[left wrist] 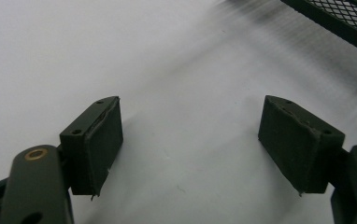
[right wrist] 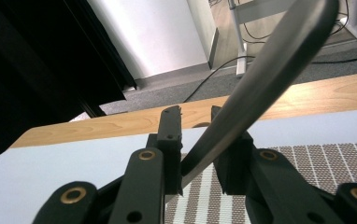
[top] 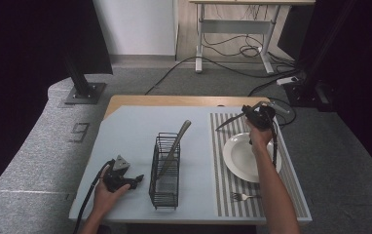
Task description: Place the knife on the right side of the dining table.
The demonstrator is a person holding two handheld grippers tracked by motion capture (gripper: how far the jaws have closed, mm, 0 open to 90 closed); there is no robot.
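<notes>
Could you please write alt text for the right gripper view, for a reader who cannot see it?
A knife slants up to the right between the right gripper's two black jaws, above a striped placemat on a pale table with a wooden edge.

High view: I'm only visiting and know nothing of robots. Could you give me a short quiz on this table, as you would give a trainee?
1. True or false: the fork lies inside the wire basket.
2. Which one holds the knife? A: the left tool. B: the right tool.
3. Fill in: the white plate rests on the striped ____.

Key
1. False. The fork lies on the mat, on the person's side of the plate.
2. B. The left tool rests open on the table beside the basket.
3. placemat
</notes>
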